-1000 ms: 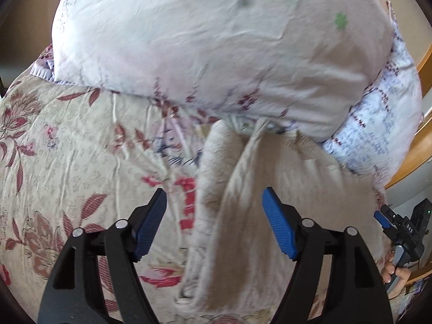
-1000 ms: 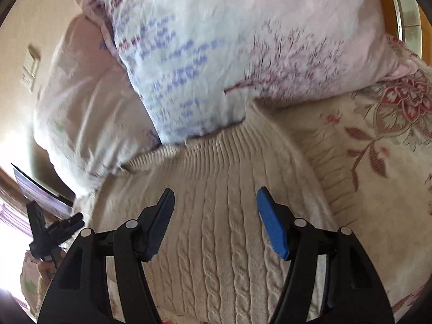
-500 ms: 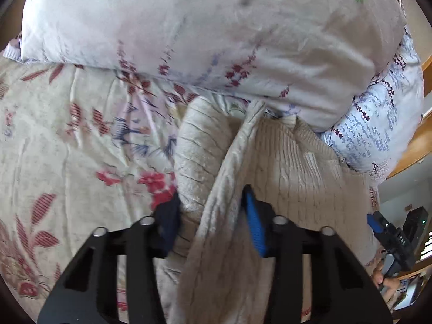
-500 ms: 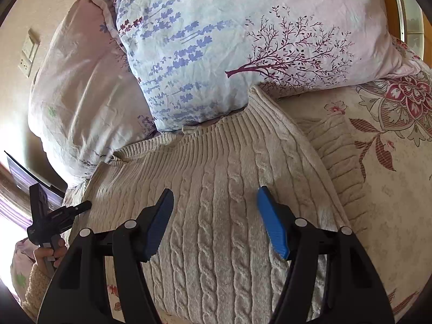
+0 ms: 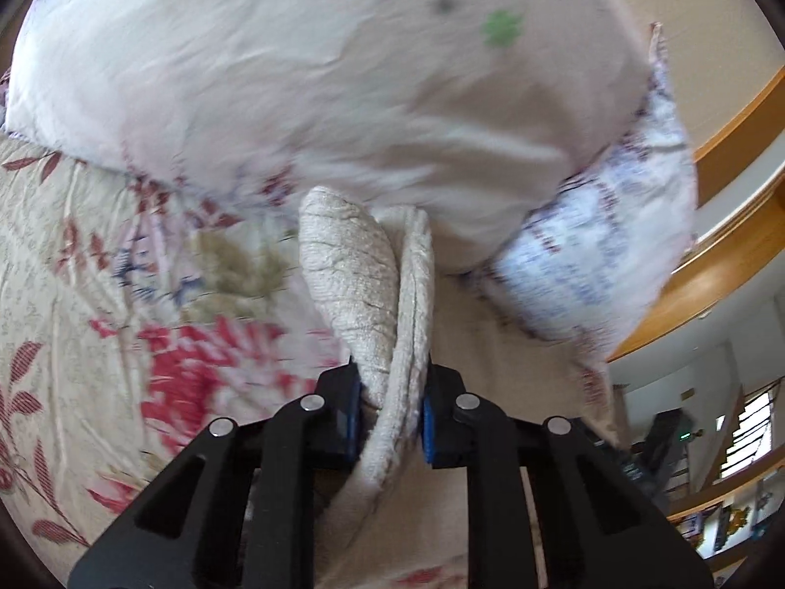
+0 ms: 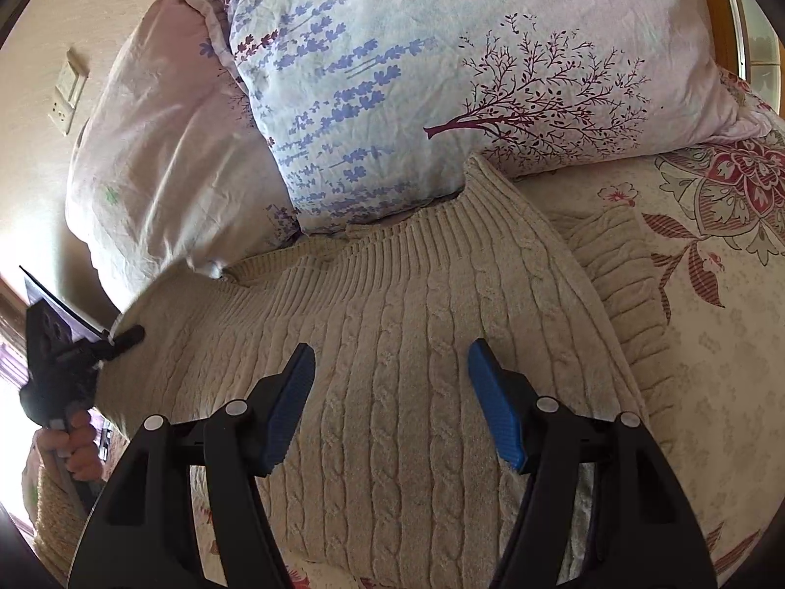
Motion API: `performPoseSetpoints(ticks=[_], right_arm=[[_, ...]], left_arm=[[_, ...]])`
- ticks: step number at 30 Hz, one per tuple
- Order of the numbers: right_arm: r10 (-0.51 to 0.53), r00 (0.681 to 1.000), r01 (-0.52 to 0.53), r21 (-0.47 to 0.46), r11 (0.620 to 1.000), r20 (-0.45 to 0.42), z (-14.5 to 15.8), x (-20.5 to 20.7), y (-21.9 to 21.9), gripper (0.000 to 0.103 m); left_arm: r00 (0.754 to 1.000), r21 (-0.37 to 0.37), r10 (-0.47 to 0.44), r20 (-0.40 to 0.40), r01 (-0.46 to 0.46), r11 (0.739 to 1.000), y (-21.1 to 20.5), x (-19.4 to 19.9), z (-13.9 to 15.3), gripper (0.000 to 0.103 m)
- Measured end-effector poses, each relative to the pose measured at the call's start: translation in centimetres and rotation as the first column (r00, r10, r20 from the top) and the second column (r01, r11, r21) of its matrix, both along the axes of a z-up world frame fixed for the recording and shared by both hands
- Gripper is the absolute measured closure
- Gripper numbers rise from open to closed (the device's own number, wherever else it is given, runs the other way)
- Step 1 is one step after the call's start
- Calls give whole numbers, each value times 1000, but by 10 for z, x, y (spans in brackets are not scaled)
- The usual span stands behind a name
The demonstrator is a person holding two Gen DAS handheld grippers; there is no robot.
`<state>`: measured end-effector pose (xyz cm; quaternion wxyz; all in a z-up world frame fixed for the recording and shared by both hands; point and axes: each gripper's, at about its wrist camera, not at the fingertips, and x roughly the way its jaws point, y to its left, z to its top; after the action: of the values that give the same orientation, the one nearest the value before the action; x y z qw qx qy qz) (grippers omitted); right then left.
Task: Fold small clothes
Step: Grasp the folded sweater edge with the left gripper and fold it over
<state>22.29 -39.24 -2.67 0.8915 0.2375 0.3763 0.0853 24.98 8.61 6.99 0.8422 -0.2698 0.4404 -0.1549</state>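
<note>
Over on the left, the left gripper [image 5: 390,414] has a fold of the cream sweater [image 6: 392,343] bunched between its blue pads, jaws closing on the knit. From that gripper the pinched cloth runs away toward twelve o'clock, a long narrow ridge ending in a rounded sleeve end [image 5: 346,265] just under the pink pillow [image 5: 319,73]. So the held piece's long axis lines up with the fingers, pointing at the pillows.

Moving right, the body of the sweater lies flat on the floral bedspread [image 6: 726,343], ribbed hem up against the lavender-print pillow [image 6: 441,73] at twelve o'clock. The other sleeve [image 6: 618,270] sticks out at about two o'clock.

The right gripper [image 6: 392,397] hovers over the cable knit, jaws spread wide, nothing between them, and the left one shows at its nine o'clock. That far sleeve is plainly nearer the right hand; I'd guess the left sleeve has to swing across toward three o'clock onto the body.
</note>
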Motion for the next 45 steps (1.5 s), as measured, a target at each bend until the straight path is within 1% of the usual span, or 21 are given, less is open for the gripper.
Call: performPoseSetpoints(ticks=[4, 9, 14, 16, 18, 21, 24, 28, 30, 33, 35, 36, 37, 38, 39, 40, 41, 42, 43, 44, 45], right_arm=[[5, 1000, -5, 4, 1000, 11, 1, -5, -4, 37], [8, 999, -8, 6, 1000, 34, 6, -14, -11, 37], [2, 998, -4, 22, 1000, 55, 9, -25, -24, 37], [-7, 998, 5, 29, 1000, 61, 10, -29, -31, 37], [-23, 998, 21, 38, 999, 64, 9, -35, -42, 37], [-56, 996, 52, 55, 997, 70, 8, -44, -61, 37], [-95, 993, 89, 74, 993, 72, 7, -50, -81, 37], [-130, 989, 123, 100, 987, 74, 7, -57, -101, 37], [-139, 988, 129, 119, 984, 74, 7, -57, -108, 37], [-134, 988, 120, 169, 978, 73, 9, -52, -113, 37], [-116, 990, 97, 217, 971, 76, 9, -50, -116, 37], [-105, 991, 84, 238, 968, 79, 10, -50, -117, 37], [-95, 992, 72, 257, 964, 80, 10, -49, -117, 37], [-75, 994, 49, 287, 957, 79, 11, -46, -116, 37], [-58, 995, 31, 308, 951, 80, 11, -44, -115, 37], [-39, 996, 11, 332, 943, 76, 11, -42, -114, 37], [-24, 997, -3, 348, 938, 75, 12, -40, -111, 37], [-12, 998, -13, 355, 935, 66, 11, -37, -109, 37], [-9, 999, -7, 347, 938, 43, 10, -33, -105, 37], [-11, 1000, 1, 332, 943, 29, 9, -32, -103, 37], [-13, 1000, 10, 312, 950, 8, 8, -28, -100, 37]], left_arm=[[999, -15, -32, 38, 33, 999, -29, 0, 21, 86], [995, -41, -84, 57, 87, 995, -65, 2, 36, 86], [985, -71, -152, 85, 158, 985, -119, 9, 51, 86], [980, -73, -182, 87, 188, 979, -144, 13, 52, 86], [974, -73, -213, 77, 219, 973, -170, 17, 49, 86], [962, -66, -269, 52, 272, 960, -217, 24, 37, 86], [952, -46, -305, 21, 306, 951, -250, 26, 24, 86], [943, -18, -332, -23, 331, 943, -282, 30, 3, 86], [937, -16, -348, -33, 347, 938, -292, 29, -4, 86], [922, -56, -383, -53, 380, 923, -303, 30, -16, 81], [905, -120, -423, -44, 416, 901, -300, 31, -18, 74], [900, -153, -435, -31, 426, 892, -296, 30, -15, 73], [894, -186, -448, 1, 440, 879, -287, 26, -7, 68], [893, -188, -450, 32, 447, 874, -279, 22, 1, 56], [898, -159, -434, 77, 441, 884, -266, 18, 14, 49], [906, -120, -409, 106, 420, 900, -256, 14, 22, 40], [916, -66, -380, 131, 391, 918, -246, 11, 30, 37], [924, 13, -349, 159, 351, 936, -233, 8, 38, 36], [931, 70, -327, 159, 320, 945, -226, 6, 40, 33], [943, 145, -298, 149, 278, 950, -218, 7, 40, 31], [948, 178, -285, 142, 259, 949, -211, 7, 38, 31]])
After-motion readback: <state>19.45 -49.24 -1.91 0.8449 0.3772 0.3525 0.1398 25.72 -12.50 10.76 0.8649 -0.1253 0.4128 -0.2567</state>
